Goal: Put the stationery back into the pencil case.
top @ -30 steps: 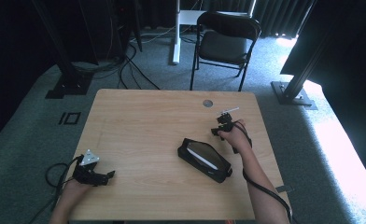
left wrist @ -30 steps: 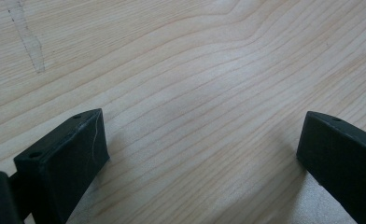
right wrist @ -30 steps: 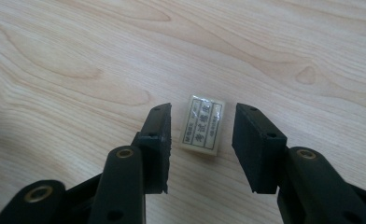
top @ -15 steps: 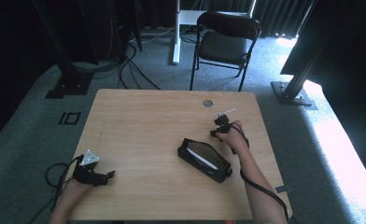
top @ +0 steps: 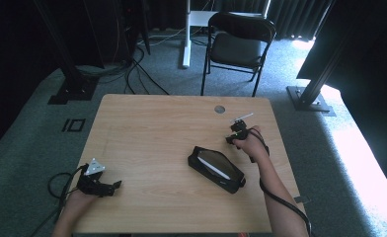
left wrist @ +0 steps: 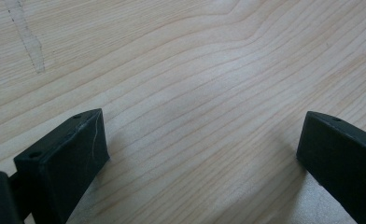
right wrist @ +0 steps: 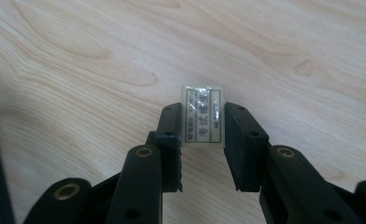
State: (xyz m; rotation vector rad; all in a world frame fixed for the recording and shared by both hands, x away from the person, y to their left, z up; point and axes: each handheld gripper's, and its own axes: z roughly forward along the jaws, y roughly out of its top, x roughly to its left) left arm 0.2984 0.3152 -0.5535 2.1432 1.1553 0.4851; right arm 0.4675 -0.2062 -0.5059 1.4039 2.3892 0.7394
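The right gripper (right wrist: 202,123) is closing its jaws on a small eraser (right wrist: 202,117), a pale block in a printed sleeve lying on the table (top: 147,133); the jaws have just been narrowing, and in the right gripper view both pads are sitting against the eraser's two long sides, so it looks like a grip being taken, though I cannot tell how firmly they are pressing yet. Taking the open pencil case (top: 216,168) as the landmark, the eraser is lying beyond its far right end, right at the right gripper (top: 234,134), and the case is sitting just beside that hand, toward the person and the table's middle. The eraser's long axis is running straight away from the gripper, in line with the jaws, so a lift is probably needing no turn of the wrist. The left gripper (top: 104,186) is resting well apart from the case, off its near left side, with jaws spread wide over bare wood and holding nothing (it is clearly the farther one). Compared with the earlier high views, the right hand is sitting in nearly the same spot, and the case and left gripper are lying where they were.
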